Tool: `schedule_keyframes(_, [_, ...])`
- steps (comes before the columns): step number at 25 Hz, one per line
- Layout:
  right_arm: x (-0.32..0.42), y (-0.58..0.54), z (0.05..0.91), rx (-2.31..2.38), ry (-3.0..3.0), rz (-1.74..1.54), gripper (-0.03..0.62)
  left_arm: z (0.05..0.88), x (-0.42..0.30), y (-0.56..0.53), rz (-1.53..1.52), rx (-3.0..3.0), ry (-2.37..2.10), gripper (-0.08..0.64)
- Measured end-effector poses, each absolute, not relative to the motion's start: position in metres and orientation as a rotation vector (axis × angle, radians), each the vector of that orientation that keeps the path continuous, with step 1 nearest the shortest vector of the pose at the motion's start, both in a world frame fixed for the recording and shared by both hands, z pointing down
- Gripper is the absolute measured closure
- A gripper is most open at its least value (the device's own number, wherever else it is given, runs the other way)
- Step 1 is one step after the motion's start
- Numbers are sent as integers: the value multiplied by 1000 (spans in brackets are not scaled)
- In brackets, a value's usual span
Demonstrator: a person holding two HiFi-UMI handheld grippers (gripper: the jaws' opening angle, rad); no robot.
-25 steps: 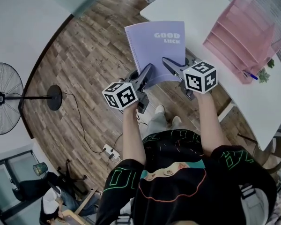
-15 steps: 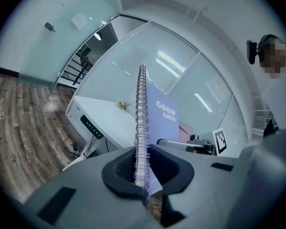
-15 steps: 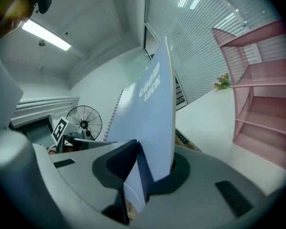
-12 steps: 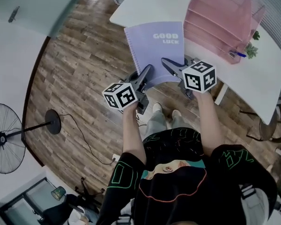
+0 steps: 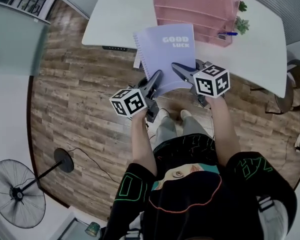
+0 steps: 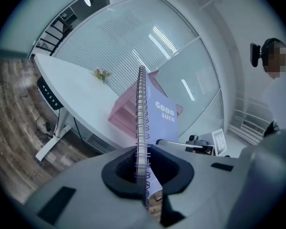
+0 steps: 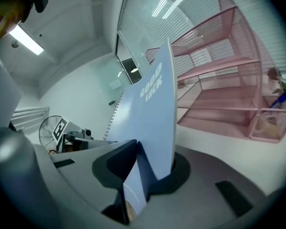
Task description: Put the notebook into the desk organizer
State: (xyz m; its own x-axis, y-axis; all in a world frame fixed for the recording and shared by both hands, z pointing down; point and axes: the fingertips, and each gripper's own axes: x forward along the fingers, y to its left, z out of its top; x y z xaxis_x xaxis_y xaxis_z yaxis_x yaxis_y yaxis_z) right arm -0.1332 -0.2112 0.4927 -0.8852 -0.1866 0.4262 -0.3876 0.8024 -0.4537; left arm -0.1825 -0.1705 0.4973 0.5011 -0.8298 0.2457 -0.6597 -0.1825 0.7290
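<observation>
Left gripper (image 5: pixel 156 78) and right gripper (image 5: pixel 178 67) both clamp their jaws on the purple spiral notebook (image 5: pixel 166 49) over the white table (image 5: pixel 115 19) edge, pink desk organizer (image 5: pixel 192 6) beyond, wood floor (image 5: pixel 75 99) below

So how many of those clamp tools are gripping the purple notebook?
2. The left gripper is clamped on the notebook at its spiral-bound near corner. The right gripper is clamped on the opposite near corner. No other clamp shows in any view.
</observation>
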Motion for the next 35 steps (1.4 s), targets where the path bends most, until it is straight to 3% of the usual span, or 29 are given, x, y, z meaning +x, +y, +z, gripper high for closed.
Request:
schedule_keyframes(13, [-71,-219,530,695,-2510,895,518,534,-127,-190,-171,1921,-958,528])
schedule_keyframes(26, [-65,-239,538,643,-2521,1095,515,535,-125,-213,-222,1901,-864,532])
schedule_keyframes(35, [-71,-273,540,659,-2496,1053,497,534,-130,-246,-257,1835,-873,532])
